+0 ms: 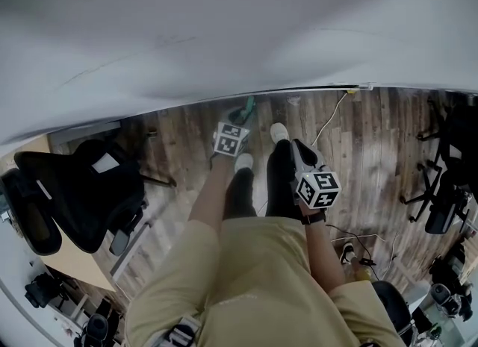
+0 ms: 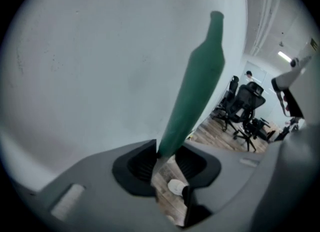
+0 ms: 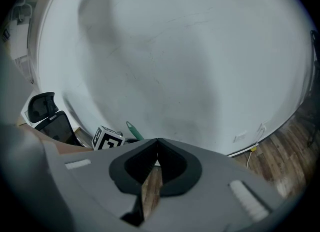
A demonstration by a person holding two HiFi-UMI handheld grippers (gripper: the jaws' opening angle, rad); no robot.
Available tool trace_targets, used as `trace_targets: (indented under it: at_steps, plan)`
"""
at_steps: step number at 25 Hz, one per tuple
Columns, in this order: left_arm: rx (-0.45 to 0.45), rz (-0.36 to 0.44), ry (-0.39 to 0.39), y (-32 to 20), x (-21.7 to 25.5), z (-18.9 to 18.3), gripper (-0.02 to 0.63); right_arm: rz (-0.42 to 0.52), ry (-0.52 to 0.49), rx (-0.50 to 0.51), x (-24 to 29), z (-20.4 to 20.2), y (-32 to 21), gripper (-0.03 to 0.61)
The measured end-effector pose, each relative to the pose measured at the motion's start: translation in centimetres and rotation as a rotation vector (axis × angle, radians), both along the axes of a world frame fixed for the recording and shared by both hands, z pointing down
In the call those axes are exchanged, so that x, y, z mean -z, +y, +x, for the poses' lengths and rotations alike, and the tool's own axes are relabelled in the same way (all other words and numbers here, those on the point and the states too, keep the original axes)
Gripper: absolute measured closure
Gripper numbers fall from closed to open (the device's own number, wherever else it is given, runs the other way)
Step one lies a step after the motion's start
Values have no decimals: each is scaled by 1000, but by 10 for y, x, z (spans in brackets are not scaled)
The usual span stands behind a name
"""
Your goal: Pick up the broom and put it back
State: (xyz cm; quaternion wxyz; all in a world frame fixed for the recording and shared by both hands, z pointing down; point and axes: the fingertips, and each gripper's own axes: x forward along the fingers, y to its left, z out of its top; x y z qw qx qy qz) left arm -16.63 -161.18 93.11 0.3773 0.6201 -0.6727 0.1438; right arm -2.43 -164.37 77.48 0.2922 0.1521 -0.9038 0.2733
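The broom's green handle (image 2: 197, 84) rises from between my left gripper's (image 2: 169, 150) jaws and stands against the white wall. The handle fills the gap at the jaw tips, so that gripper is shut on it. In the head view the left gripper (image 1: 240, 118) points toward the wall's foot, and the green handle (image 1: 247, 106) shows just past its marker cube. The broom's head is hidden. My right gripper (image 3: 157, 141) is shut with nothing between its jaws. It hangs to the right (image 1: 297, 145), over the person's shoes. The right gripper view also shows the green handle (image 3: 134, 131).
The white wall (image 1: 239, 32) stands close ahead, and wood flooring (image 1: 366, 144) runs from its foot. A black office chair (image 1: 82, 196) stands at the left by a desk. More chairs (image 1: 441, 189) stand at the right. A cable (image 1: 328, 123) trails from the wall.
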Motion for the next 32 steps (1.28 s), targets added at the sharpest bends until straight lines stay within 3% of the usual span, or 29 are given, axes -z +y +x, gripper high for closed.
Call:
trace_targets:
  at_steps: [8, 18, 28, 32]
  plan:
    - [133, -40, 71, -12, -21, -30, 506, -37, 10, 14, -18, 2, 6, 572]
    - [283, 11, 138, -23, -31, -58, 492, -57, 29, 11, -32, 20, 1, 572]
    - [313, 40, 194, -33, -29, -64, 465, -68, 32, 0, -36, 29, 2, 572]
    - [312, 22, 193, -31, -29, -59, 397, -66, 21, 16, -30, 26, 1, 572]
